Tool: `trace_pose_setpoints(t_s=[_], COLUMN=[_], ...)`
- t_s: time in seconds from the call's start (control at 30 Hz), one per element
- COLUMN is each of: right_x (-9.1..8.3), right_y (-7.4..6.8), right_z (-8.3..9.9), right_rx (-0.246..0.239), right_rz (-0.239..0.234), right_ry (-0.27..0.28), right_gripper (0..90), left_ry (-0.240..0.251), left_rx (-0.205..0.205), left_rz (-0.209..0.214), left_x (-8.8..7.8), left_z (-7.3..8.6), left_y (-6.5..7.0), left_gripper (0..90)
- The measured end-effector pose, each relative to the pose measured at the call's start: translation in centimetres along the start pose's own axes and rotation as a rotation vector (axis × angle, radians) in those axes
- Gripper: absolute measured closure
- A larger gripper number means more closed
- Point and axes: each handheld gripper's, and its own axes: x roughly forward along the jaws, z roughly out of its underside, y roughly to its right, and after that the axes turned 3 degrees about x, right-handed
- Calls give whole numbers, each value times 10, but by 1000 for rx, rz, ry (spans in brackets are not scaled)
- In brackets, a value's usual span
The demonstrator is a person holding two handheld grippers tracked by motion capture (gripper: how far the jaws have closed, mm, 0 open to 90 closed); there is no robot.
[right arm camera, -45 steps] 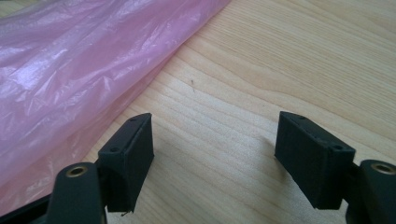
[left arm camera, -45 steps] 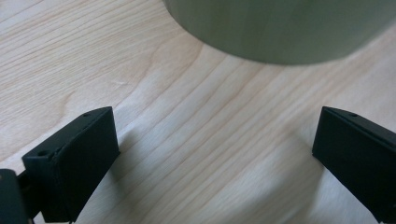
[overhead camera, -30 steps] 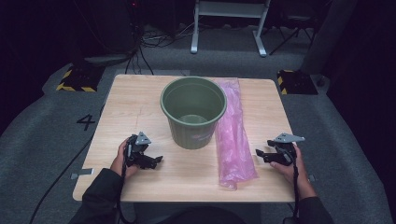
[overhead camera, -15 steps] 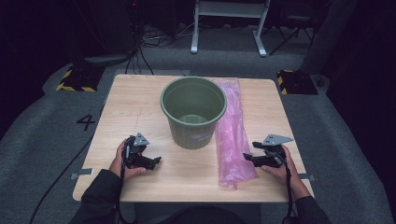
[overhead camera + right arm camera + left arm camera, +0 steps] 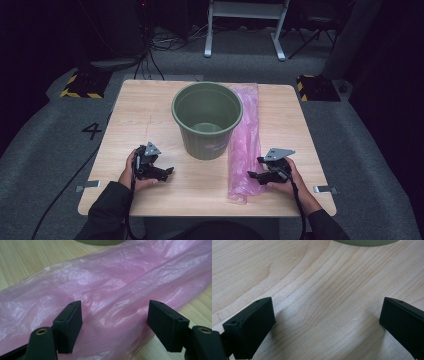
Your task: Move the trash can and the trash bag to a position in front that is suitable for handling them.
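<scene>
As right tool (image 5: 113,322) gapes over bag (image 5: 120,287) beside bucket (image 5: 207,119) on surface (image 5: 150,105) | risk: thin film slips or bunches | left tool (image 5: 327,322) open, empty

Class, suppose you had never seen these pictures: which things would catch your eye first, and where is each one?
The green bucket stands upright at the table's middle. A long pink plastic bag lies flat beside it on the right, reaching from the far edge nearly to the near one. The right gripper is at the bag's near end with open jaws over the plastic, while the left gripper rests open on bare wood.
</scene>
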Motion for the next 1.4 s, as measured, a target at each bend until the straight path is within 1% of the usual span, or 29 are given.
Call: trace_pose_setpoints(t_s=[0.07, 0.1, 0.23, 0.3, 0.57, 0.73, 0.93, 1.07, 1.1, 1.2, 1.33, 1.37, 1.4], right_x=[1, 4, 5, 6, 6, 9, 12, 16, 19, 24, 31, 31, 35], right_y=[-1, -3, -5, -7, -8, -11, -13, -19, -22, -27, -35, -35, -40], right_z=[0, -1, -3, -4, -4, -6, -8, -11, -14, -18, -25, -25, -28], right_rx=[-8, -8, -5, -13, -10, -24, -24, -25, -34, -36, -51, -51, -59], right_rz=[0, -8, -17, -15, -15, -22, -30, -39, -45, -54, -61, -61, -67], right_ry=[-4, -5, -3, -5, 1, -3, -4, -3, 0, -1, -2, -2, -3], right_gripper=[279, 275, 270, 270, 274, 279, 284, 308, 315, 317, 311, 311, 310], left_ry=[0, -1, 0, 0, -2, -1, -2, -4, -3, 0, -1, -1, -1], left_rx=[-2, 8, 3, 2, 5, 2, 6, 5, 4, 9, 0, 0, -1], left_rz=[1, -1, 1, 2, 0, 3, 2, 3, 3, -1, -1, -1, 0], left_x=[0, 0, 1, 1, 1, 1, 1, 1, 1, 2, 2, 2, 2], left_z=[0, -1, -1, -1, -1, -1, -2, -2, -2, -2, -2, -2, -2], left_y=[0, 0, 0, 0, 0, 1, 1, 2, 2, 2, 3, 3, 3], left_gripper=[0, 0, 0, 0, 2, 2, 2, 3, 3, 3, 3, 3, 3])
